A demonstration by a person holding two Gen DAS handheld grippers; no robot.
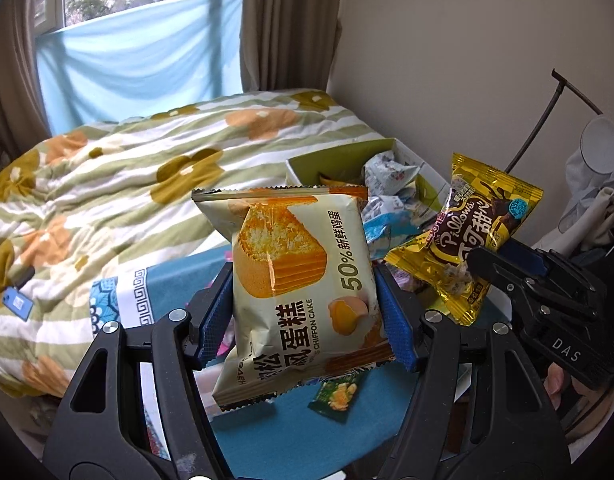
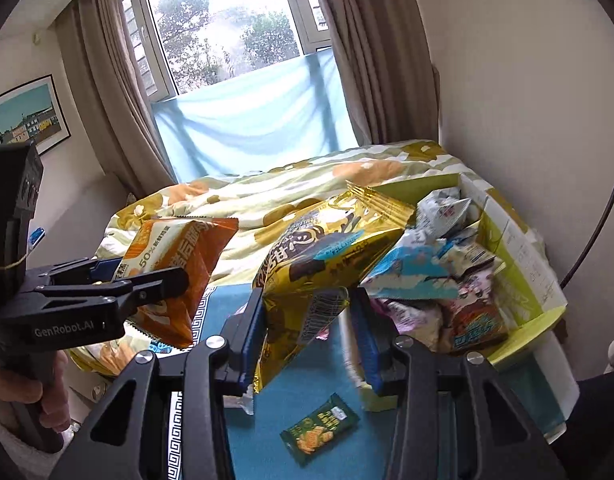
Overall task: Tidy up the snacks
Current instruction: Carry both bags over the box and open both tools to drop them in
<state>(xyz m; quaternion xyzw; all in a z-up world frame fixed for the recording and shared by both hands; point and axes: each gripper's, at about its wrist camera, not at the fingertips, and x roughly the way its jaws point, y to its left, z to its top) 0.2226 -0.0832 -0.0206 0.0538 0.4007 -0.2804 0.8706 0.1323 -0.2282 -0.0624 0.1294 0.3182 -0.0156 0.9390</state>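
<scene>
A cream and orange chiffon cake packet (image 1: 299,280) hangs upright in the air, and my left gripper (image 1: 303,312) is shut on its lower half with both blue pads pressing its sides. My right gripper (image 2: 307,336) is shut on a golden Pillows snack packet (image 2: 327,248), also lifted off the table. In the left wrist view the golden packet (image 1: 467,232) and right gripper (image 1: 483,268) are at the right. In the right wrist view the left gripper (image 2: 147,276) holds the cake packet (image 2: 179,272) at the left. A small green packet (image 2: 319,428) lies on the blue tablecloth (image 2: 291,392) below.
A green-lined box (image 2: 527,320) heaped with several wrapped snacks stands at the table's right, by the wall. A bed with a flowered quilt (image 1: 127,184) lies beyond the table, under a curtained window. A hand (image 2: 27,392) grips the left gripper's handle.
</scene>
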